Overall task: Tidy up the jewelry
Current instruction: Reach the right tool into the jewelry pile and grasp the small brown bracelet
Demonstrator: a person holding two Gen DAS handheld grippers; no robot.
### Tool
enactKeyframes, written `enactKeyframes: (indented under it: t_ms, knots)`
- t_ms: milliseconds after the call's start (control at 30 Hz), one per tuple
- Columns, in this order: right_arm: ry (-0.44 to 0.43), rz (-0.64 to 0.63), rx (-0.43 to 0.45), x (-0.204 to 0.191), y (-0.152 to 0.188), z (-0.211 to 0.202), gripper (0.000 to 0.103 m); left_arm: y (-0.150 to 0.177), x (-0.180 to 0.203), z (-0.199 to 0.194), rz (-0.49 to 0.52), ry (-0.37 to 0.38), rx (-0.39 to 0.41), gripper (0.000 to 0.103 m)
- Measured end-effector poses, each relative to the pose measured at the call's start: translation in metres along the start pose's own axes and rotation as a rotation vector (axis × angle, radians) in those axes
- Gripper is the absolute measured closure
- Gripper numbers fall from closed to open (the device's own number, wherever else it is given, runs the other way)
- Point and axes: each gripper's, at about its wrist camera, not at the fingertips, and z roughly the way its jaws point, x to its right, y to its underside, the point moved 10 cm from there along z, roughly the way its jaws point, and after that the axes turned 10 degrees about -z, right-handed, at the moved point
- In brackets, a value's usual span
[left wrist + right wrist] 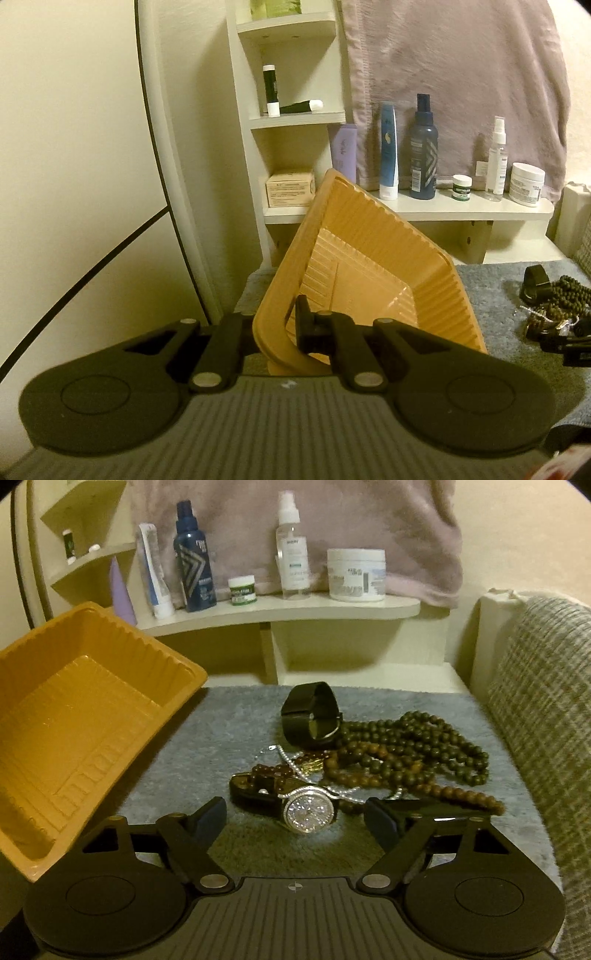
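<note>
Orange plastic tray (74, 716): ribbed walls, stepped floor, nothing inside. Tilted, its open side turned toward the jewelry; left of frame in the right wrist view, centre in the left wrist view (369, 266).

Jewelry lies in one heap on the grey mat, centre-right of the right wrist view:
- black mesh-band watch (312, 716), on its edge, at the back of the heap;
- dark green bead strand (424, 738), coiled, right of it;
- brown bead strand (465, 795), trailing to lower right;
- crystal-faced watch (308, 808), dark strap, face up, nearest the lower edge;
- thin silver chain (288, 758), mid-heap.
</note>
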Motion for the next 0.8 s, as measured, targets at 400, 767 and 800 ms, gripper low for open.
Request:
enactKeyframes:
  t_ms: [400,767,800]
  knots:
    - [-0.005,-0.028,0.003,-0.008,-0.001,0.008,0.055,0.001,0.000,0.001,-0.010,0.007,-0.003,0.095]
    - [-0.013,-0.074,0.001,-0.023,0.002,-0.001,0.059,0.001,0.000,0.002,-0.017,0.010,-0.002,0.095]
    - [-0.012,-0.091,-0.004,-0.024,0.003,0.000,0.058,0.001,0.000,0.002,-0.018,0.010,-0.002,0.095]
